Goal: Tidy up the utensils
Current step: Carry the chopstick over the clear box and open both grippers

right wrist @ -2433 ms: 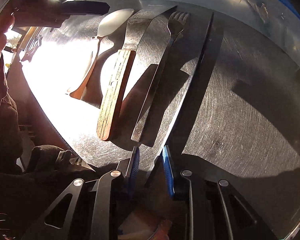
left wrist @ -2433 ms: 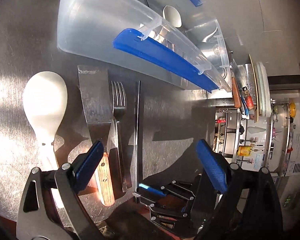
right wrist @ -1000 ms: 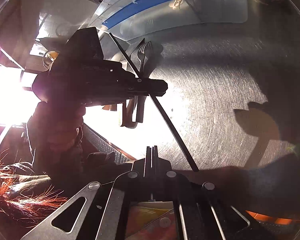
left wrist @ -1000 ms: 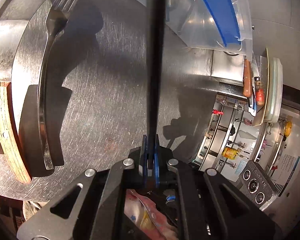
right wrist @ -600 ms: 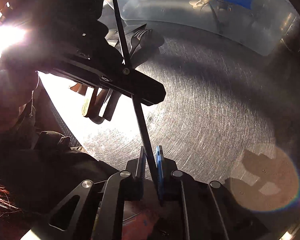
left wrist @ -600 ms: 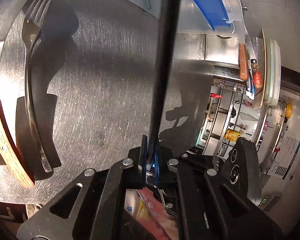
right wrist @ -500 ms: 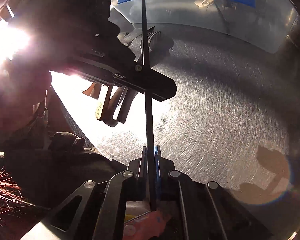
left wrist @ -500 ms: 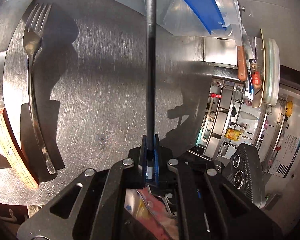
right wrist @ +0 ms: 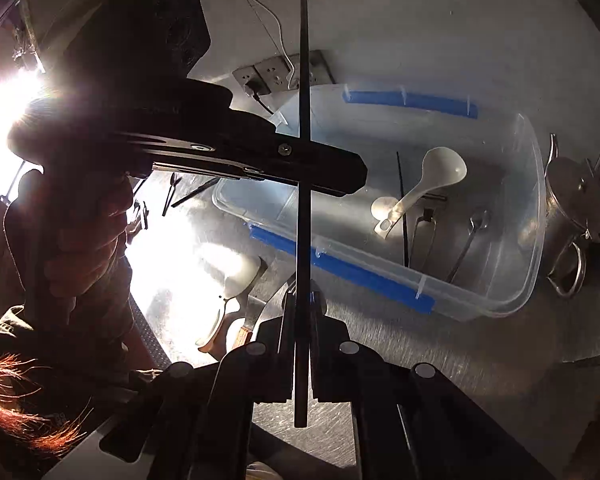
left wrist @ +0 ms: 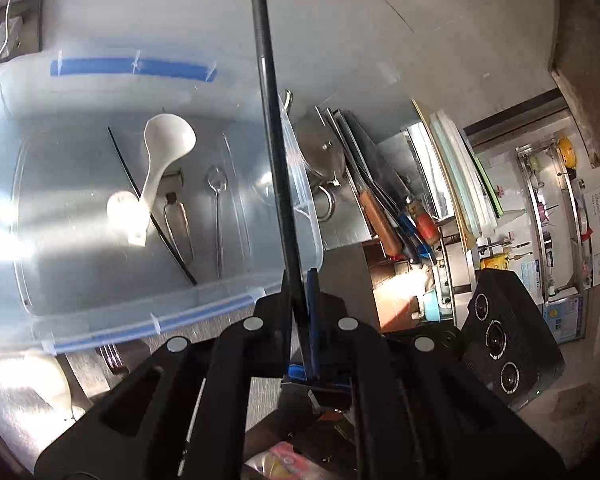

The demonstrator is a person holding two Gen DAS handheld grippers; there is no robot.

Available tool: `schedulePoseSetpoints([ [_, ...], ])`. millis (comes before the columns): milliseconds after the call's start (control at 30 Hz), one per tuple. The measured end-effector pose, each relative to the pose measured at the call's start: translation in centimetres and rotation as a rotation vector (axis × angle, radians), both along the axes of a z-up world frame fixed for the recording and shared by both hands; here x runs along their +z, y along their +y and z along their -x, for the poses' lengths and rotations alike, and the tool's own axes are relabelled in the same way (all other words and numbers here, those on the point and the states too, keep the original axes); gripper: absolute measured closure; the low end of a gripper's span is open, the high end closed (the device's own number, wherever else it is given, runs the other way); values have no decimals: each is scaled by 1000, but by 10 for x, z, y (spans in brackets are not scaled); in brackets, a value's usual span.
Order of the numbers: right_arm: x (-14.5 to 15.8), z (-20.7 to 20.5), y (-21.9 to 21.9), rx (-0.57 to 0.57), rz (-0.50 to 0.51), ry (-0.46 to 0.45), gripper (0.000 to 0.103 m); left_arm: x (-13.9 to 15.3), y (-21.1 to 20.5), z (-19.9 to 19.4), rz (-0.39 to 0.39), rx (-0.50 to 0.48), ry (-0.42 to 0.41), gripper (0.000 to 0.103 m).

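A long black chopstick [left wrist: 274, 140] is held by both grippers and stands lifted above the steel counter. My left gripper [left wrist: 300, 284] is shut on it near its lower end. My right gripper [right wrist: 302, 300] is shut on the same chopstick [right wrist: 303, 160], and the left gripper's black body [right wrist: 260, 160] crosses it higher up. A clear plastic bin [left wrist: 296, 184] with blue handles holds a white spoon [left wrist: 162, 148], another black chopstick [left wrist: 152, 204] and a metal spoon [left wrist: 218, 200]. The bin also shows in the right wrist view [right wrist: 532, 208].
On the counter in front of the bin lie a white rice paddle [right wrist: 230, 280], a fork [left wrist: 110, 356] and a wooden-handled tool [right wrist: 242, 336]. A steel pot [right wrist: 572, 208] stands right of the bin. Knives and boards [left wrist: 400, 208] lean behind it.
Both grippers have lifted and tilted up with the chopstick, so the bin's inside now shows in both views. The fork and the wooden-handled tool have dropped to the frame's lower edge.
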State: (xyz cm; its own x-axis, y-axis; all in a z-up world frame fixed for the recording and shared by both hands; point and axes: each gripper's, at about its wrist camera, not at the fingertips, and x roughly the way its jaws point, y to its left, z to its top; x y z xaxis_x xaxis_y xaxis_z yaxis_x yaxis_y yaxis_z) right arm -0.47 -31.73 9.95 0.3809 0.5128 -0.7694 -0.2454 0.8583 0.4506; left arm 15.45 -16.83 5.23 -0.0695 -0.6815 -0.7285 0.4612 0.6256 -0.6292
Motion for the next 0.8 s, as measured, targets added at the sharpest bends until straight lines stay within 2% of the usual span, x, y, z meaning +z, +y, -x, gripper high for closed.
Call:
schedulePoseSetpoints([
  [67, -9, -39, -4, -35, -6, 27, 96, -12, -14, -37, -38, 7, 42, 98],
  [133, -28, -74, -5, -68, -14, 81, 96, -35, -25, -70, -115, 33, 58, 98],
  [200, -55, -100, -1, -88, 5, 158, 96, -70, -32, -93, -178, 47, 99, 98],
  [267, -80, -120, 1, -102, 0, 237, 95, -108, -34, -109, -230, 53, 175, 97],
  [333, -102, -132, 2, -112, 19, 305, 95, -140, -34, -118, -248, 46, 242, 97],
  [433, -132, -141, 4, -110, 24, 399, 95, -174, -36, -122, -293, 39, 296, 97],
  [533, -153, -145, 6, -109, 31, 475, 94, -196, -36, -123, -337, 38, 336, 96],
  [600, -162, -145, 5, -112, 43, 524, 90, -204, -33, -124, -337, 39, 386, 93],
  [633, -161, -142, 3, -120, 60, 521, 83, -203, -31, -124, -321, 35, 396, 90],
  [667, -157, -139, 1, -125, 81, 502, 73, -198, -27, -122, -302, 37, 381, 78],
  [700, -149, -134, 0, -127, 110, 467, 70, -188, -23, -121, -283, 45, 348, 58],
  [767, -121, -119, -2, -141, 197, 360, 67, -159, -11, -115, -259, 57, 249, 32],
  [800, -103, -108, -2, -157, 247, 297, 67, -142, -2, -109, -241, 68, 191, 32],
])
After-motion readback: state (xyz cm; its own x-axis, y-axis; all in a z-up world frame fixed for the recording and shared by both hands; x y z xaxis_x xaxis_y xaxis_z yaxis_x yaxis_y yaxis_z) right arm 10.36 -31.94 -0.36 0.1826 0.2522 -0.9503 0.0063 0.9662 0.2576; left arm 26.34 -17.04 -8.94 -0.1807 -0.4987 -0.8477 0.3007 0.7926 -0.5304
